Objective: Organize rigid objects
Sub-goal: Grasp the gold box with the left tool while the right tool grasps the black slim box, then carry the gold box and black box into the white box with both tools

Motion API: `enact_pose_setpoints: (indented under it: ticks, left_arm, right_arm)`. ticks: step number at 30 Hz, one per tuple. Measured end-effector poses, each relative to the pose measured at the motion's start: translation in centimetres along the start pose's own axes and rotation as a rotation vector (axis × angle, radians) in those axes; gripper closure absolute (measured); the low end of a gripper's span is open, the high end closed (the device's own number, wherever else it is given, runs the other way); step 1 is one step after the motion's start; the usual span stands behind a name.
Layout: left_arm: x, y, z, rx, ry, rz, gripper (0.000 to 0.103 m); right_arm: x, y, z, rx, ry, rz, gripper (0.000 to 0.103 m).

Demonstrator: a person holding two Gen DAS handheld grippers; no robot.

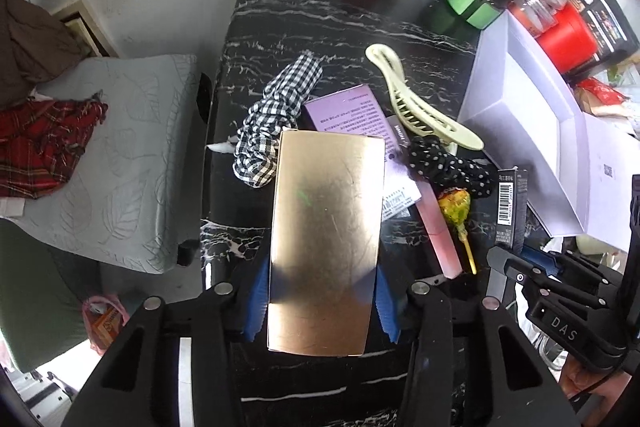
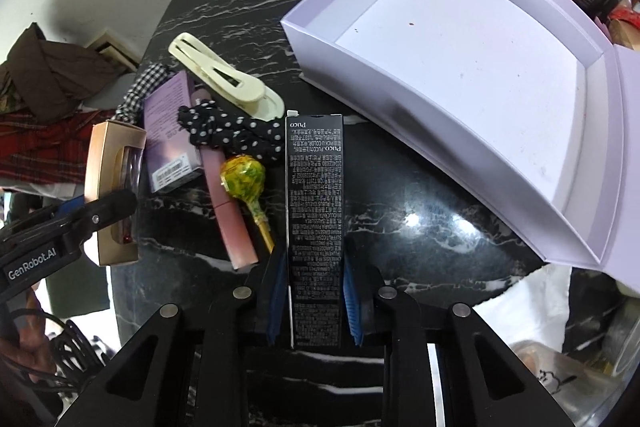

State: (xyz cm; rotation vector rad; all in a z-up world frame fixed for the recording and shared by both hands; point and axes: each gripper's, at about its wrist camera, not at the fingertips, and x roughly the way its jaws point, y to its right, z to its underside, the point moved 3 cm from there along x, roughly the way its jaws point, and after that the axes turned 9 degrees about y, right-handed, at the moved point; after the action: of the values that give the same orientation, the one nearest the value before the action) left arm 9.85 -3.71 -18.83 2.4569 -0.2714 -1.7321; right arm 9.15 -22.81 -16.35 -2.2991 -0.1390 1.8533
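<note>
Gold rectangular cardboard box (image 1: 326, 243) sits clamped in the left gripper (image 1: 320, 301). Black printed slim carton (image 2: 315, 223) sits clamped in the right gripper (image 2: 316, 301). Open white cardboard tray (image 2: 520, 163) lies at two o'clock.

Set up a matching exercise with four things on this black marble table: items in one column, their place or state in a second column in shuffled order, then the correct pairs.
Column 1
1. gold box
2. black carton
3. white tray box
4. lollipop

Column 2
A. lying on the table between a pink tube and the black carton
B. clamped in the left gripper
C. open, nothing inside
D. clamped in the right gripper

Pairs: 1-B, 2-D, 3-C, 4-A
</note>
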Motion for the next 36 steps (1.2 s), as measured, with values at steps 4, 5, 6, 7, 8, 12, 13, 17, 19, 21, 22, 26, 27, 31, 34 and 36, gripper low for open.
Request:
enact_pose_setpoints:
  ticks: [4, 5, 6, 7, 8, 12, 13, 17, 19, 21, 22, 26, 27, 31, 34, 36]
  left_arm:
    - [-1.4, 0.2, 0.1, 0.005, 0.013, 0.008, 0.058]
    - [-1.7, 0.2, 0.1, 0.007, 0.016, 0.010, 0.058]
    - [-2.0, 0.3, 0.2, 0.010, 0.021, 0.009, 0.058]
    - [-2.4, 0.3, 0.4, 0.013, 0.025, 0.010, 0.058]
    - [-2.7, 0.4, 0.4, 0.015, 0.029, 0.011, 0.058]
    - [-4.1, 0.9, 0.9, 0.030, 0.047, 0.018, 0.059]
    - [-4.5, 1.1, 1.0, 0.036, 0.051, 0.019, 0.059]
    - [-6.0, 1.8, 1.6, 0.069, 0.071, 0.028, 0.059]
    - [-6.6, 2.2, 1.8, 0.082, 0.078, 0.037, 0.059]
    - [-7.2, 2.7, 1.9, 0.096, 0.089, 0.046, 0.059]
    - [-7.6, 2.9, 1.9, 0.103, 0.096, 0.052, 0.059]
    - [-8.9, 4.1, 1.7, 0.138, 0.131, 0.064, 0.059]
    - [-9.3, 4.4, 1.7, 0.145, 0.140, 0.068, 0.059]
    - [-10.4, 5.5, 1.4, 0.162, 0.167, 0.077, 0.059]
    - [-11.2, 6.6, 1.2, 0.168, 0.183, 0.088, 0.059]
    - [-11.5, 7.3, 1.0, 0.173, 0.192, 0.098, 0.059]
  right_arm:
    - [-0.6, -0.7, 0.1, -0.001, 0.013, -0.006, 0.078]
    - [-0.9, -0.8, 0.2, -0.001, 0.018, -0.008, 0.078]
    - [-1.2, -1.0, 0.3, -0.002, 0.024, -0.011, 0.078]
    - [-1.7, -0.9, 0.4, 0.000, 0.023, -0.003, 0.078]
    - [-2.3, -0.4, 0.8, -0.002, 0.028, -0.005, 0.078]
    - [-3.6, -1.2, 1.4, -0.003, 0.048, -0.006, 0.078]
    - [-4.4, -1.1, 2.1, -0.002, 0.054, -0.007, 0.078]
    - [-5.9, -1.7, 2.9, 0.003, 0.066, -0.013, 0.078]
    - [-6.6, -1.9, 3.3, 0.004, 0.070, -0.014, 0.078]
    - [-7.2, -2.2, 3.4, 0.004, 0.079, -0.015, 0.078]
    - [-7.5, -2.3, 3.5, 0.005, 0.084, -0.017, 0.078]
    - [-8.9, -2.5, 3.8, 0.013, 0.110, -0.017, 0.078]
    - [-9.3, -2.5, 3.9, 0.015, 0.118, -0.016, 0.078]
    - [-10.7, -2.5, 4.1, 0.027, 0.146, -0.012, 0.078]
    - [-11.6, -2.3, 4.3, 0.034, 0.160, -0.014, 0.078]
    - [-12.1, -2.1, 4.2, 0.033, 0.168, -0.011, 0.078]
